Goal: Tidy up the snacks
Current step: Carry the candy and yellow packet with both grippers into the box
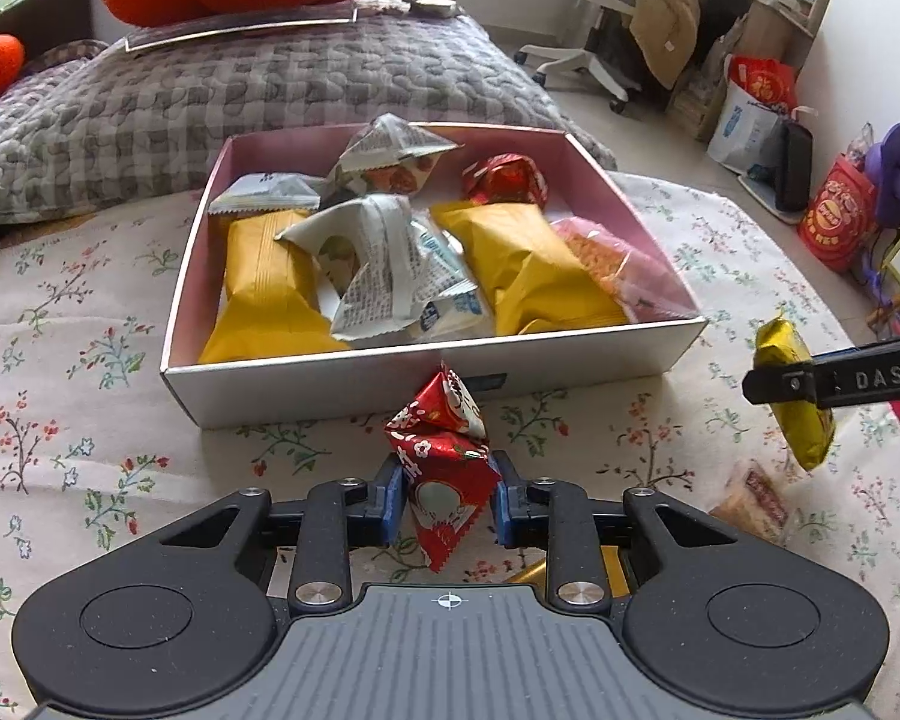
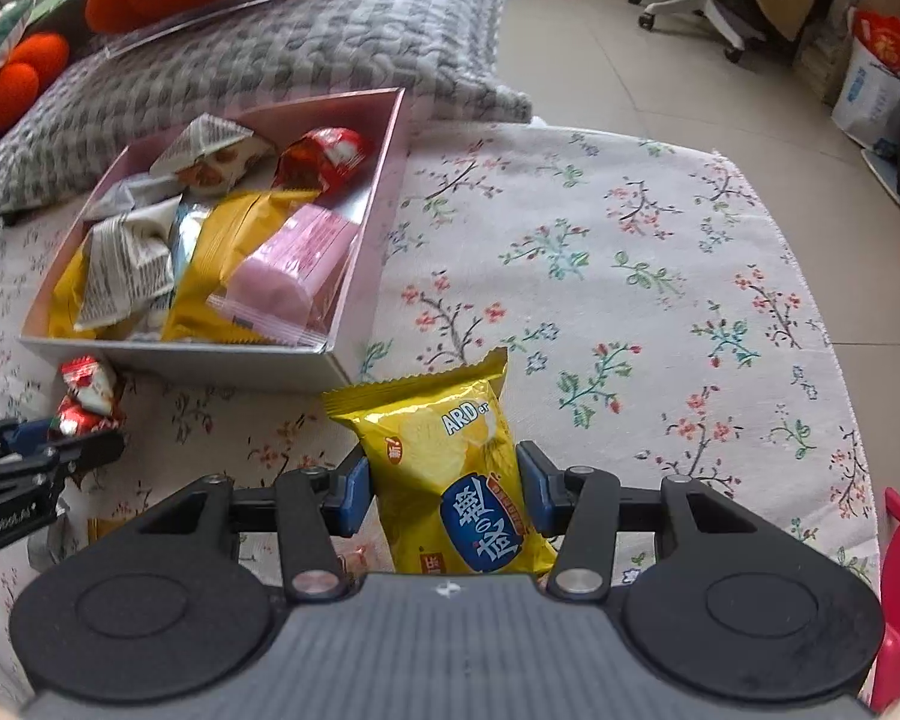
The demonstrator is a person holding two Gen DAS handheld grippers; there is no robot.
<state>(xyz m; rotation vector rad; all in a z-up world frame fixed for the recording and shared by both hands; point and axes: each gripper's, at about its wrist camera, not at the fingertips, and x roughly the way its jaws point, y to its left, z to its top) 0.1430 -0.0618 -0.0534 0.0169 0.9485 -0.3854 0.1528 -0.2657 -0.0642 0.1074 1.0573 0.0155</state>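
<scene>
**Both grippers hold a snack in front of the box**

The left gripper [image 1: 447, 507] has its jaws pressed on a red candy packet [image 1: 441, 468], which stands upright between the blue pads, just before the near wall of the pink box [image 1: 432, 372]. The right gripper [image 2: 444, 495] clamps a yellow chip bag [image 2: 450, 480] (top seam pointing toward the box), near the box's corner. The box, already filled with wrapped snacks [image 1: 384, 264], sits on the floral bedspread [image 2: 630, 276].
</scene>
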